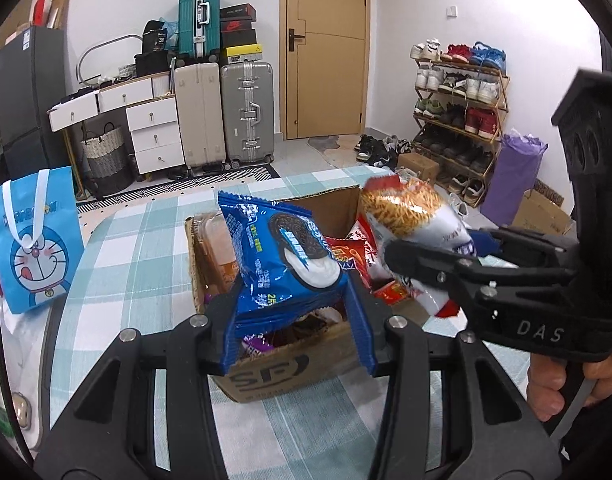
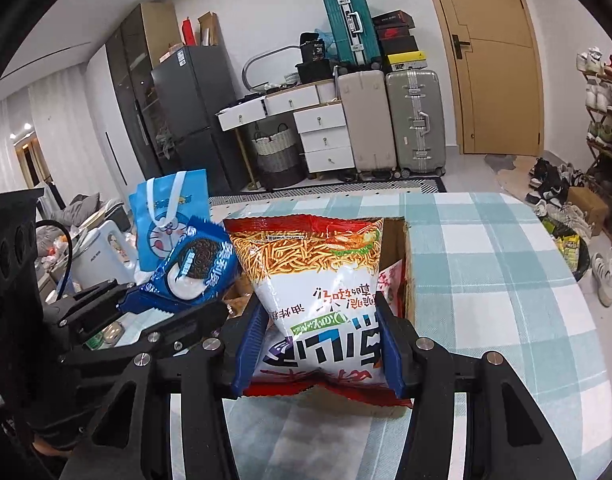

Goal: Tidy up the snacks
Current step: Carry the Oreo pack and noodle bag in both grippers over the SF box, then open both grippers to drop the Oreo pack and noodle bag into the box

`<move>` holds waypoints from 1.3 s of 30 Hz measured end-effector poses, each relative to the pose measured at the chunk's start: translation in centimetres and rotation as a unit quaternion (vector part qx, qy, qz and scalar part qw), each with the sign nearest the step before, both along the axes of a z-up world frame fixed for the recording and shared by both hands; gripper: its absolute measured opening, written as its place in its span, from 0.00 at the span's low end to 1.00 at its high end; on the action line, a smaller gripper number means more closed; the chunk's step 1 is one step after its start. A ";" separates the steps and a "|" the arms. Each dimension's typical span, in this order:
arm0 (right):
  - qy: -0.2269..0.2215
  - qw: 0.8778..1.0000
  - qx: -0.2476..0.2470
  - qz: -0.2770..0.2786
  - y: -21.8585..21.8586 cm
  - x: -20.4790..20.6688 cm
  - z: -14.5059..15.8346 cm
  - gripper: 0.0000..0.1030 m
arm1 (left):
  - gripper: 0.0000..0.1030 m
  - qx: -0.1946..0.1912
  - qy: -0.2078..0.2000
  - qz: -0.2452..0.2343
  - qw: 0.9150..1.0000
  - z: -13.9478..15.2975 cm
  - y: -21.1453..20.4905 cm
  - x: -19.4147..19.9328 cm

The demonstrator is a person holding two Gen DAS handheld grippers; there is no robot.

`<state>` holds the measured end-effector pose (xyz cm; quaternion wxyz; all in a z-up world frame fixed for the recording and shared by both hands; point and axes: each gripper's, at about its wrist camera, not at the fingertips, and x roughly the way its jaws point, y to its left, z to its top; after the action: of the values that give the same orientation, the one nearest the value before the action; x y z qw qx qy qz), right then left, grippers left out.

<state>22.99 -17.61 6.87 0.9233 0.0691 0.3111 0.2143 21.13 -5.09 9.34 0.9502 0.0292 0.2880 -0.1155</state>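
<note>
A: Left wrist view: left gripper (image 1: 298,320) pinching the blue cookie pack (image 1: 282,256) at its lower end, pack upright, raised over the near half of the cardboard box (image 1: 266,380). No earlier picture, so nothing on jaw motion.

B: Confirmed in right wrist view, same cookie pack (image 2: 198,268) clamped by the left gripper (image 2: 174,304), off to the left of the box. Right side?

A: Right gripper (image 2: 317,344) clamped on the noodle snack bag (image 2: 317,276), blue pads (image 2: 389,344) pressing both sides of the bag's lower part. Moderately spread, only because of the bag's width. Bag upside down, print inverted, sealed edge toward the camera.

B: Bag position?

A: Lifted, above the box's right side. Also seen from the left wrist as noodle snack bag (image 1: 409,216) in the right gripper (image 1: 421,264).

B: Reason for the low grips?

A: Probably picked from the box, packs kept vertical to clear the other snacks (image 1: 345,256) left inside. A judgement, not seen.

B: Box location?

A: On the checked tablecloth (image 2: 485,260), toward the table's near-left part, flaps open. Blue cartoon bag (image 1: 34,236) beyond the left edge, well apart. Likely a sorting destination, not certain.

B: Risk?

A: Two raised packs close together over the box; possible bump.
</note>
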 end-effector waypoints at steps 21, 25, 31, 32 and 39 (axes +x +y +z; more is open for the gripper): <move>0.047 0.999 0.002 0.011 0.7 3.8 -1.9 0.51 | 0.36 0.004 0.046 0.023 0.999 -1.6 -1.4 2.6; 0.027 1.000 0.003 0.014 0.0 2.9 -1.6 0.65 | 0.56 0.003 0.030 0.035 0.999 -1.6 -0.8 1.6; 0.007 1.000 0.024 0.004 -2.1 0.7 -1.3 0.89 | 0.85 -0.015 0.005 0.036 0.999 -0.9 0.2 -0.8; 0.006 1.000 0.025 0.004 -2.3 0.4 -1.3 0.94 | 0.88 -0.014 0.000 0.036 0.999 -0.8 0.2 -1.4; -0.005 1.000 0.019 0.011 -2.5 -2.8 -1.7 0.99 | 0.99 -0.009 -0.040 0.038 0.998 -0.7 1.1 -5.7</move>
<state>20.16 -20.12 5.18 0.9210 0.0820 0.3033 0.2304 15.40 -3.96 8.61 0.9650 0.0144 0.2492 -0.0807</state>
